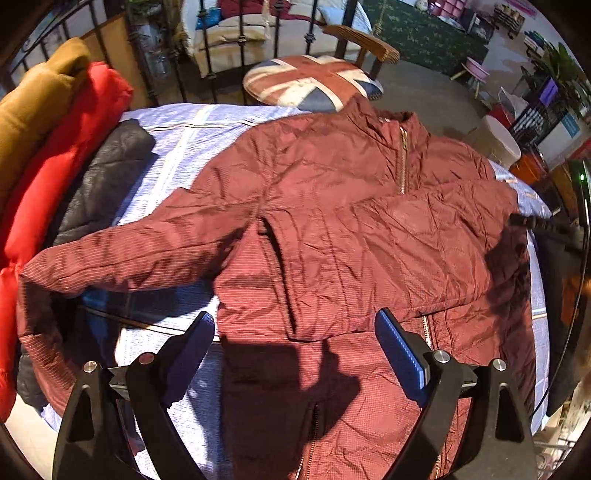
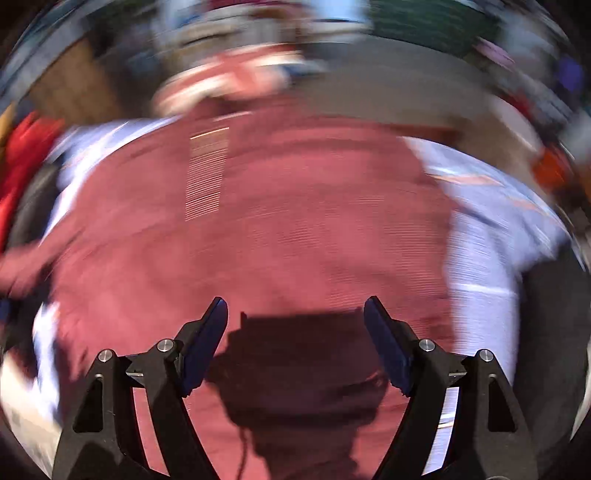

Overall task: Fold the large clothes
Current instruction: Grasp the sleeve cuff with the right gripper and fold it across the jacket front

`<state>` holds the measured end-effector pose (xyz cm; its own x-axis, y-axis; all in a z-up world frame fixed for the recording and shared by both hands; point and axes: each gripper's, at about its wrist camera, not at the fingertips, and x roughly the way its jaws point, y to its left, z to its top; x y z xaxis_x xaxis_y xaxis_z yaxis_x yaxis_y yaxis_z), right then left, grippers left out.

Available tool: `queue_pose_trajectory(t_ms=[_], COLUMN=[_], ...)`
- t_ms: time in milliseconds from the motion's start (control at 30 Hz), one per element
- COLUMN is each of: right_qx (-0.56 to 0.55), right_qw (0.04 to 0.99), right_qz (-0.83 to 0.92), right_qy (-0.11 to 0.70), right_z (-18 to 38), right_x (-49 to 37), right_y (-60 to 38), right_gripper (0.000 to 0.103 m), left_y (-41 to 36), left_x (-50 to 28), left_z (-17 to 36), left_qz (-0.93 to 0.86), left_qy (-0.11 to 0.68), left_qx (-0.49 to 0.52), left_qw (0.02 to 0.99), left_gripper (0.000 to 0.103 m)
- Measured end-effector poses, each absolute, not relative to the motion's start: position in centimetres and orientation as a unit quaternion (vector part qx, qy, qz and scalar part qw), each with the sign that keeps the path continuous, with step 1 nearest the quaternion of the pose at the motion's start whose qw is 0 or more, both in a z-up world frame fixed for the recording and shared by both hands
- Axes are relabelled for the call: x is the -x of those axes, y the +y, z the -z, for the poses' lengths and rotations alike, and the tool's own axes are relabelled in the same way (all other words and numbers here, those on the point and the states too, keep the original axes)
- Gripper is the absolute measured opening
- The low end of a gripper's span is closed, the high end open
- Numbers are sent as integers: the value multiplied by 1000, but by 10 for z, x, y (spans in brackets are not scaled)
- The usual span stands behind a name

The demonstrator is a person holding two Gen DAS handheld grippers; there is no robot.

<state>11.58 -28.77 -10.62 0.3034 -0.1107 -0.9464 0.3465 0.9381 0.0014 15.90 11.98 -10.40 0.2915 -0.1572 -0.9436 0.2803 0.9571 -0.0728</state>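
Left wrist view — maroon jacket (image 1: 332, 229) spread beneath open fingers (image 1: 400, 354), untouched.

Surroundings, left wrist view.
Union Jack cushion (image 1: 314, 83) on wooden chair (image 1: 364, 42); black iron railing (image 1: 207, 55) behind; white stool (image 1: 500, 138) right; green patterned rug (image 1: 424, 33) beyond.

Along the bottom of the left wrist view, the left gripper (image 1: 294, 338) is showing two black, triangular, cut-out finger frames, each carrying round silver screw heads at its joints. Blue ribbed pads (image 1: 400, 354) are lining the inner faces of the fingers. At the bottom of the right wrist view, the right gripper (image 2: 295, 332) is showing the same build: black angular arms, silver screws, dark blue pads (image 2: 388, 350).
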Motion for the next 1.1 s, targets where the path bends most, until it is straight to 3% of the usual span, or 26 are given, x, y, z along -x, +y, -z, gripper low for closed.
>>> queue_pose_trajectory(t_ms=[167, 300, 333, 367, 433, 467, 667, 833, 900, 1033, 1100], right_qx=[-245, -264, -259, -250, -223, -221, -227, -219, -190, -159, -121], right_qw=[767, 761, 762, 764, 767, 770, 771, 759, 760, 819, 833], right_qz=[158, 123, 122, 122, 131, 130, 184, 205, 238, 214, 136], right_qy=[572, 579, 581, 582, 588, 584, 565, 578, 574, 507, 523], right_z=[133, 150, 152, 154, 156, 155, 149, 153, 136, 94, 96], right_x=[-105, -109, -109, -109, -108, -106, -84, -86, -84, -75, -85], right_y=[-367, -370, -369, -366, -363, -365, -399, -405, -396, -352, -312], right_gripper=[76, 76, 72, 52, 24, 15, 5, 6, 15, 64, 64], left_y=[105, 98, 97, 97, 95, 95, 76, 51, 45, 35, 32], left_x=[-156, -165, -167, -170, -175, -176, -184, -188, -190, -193, -194], left_z=[122, 132, 134, 136, 140, 141, 141, 151, 158, 182, 193], left_qz=[146, 145, 144, 142, 138, 137, 145, 155, 153, 135, 131], left_qy=[594, 603, 604, 606, 608, 608, 593, 586, 586, 603, 611], left_qx=[-70, -85, -85, -84, -79, -78, -78, -99, -107, -137, -143], left_qw=[788, 780, 779, 778, 778, 778, 788, 789, 789, 774, 768], left_gripper=[86, 86, 86, 86, 86, 86, 86, 86, 86, 86, 87])
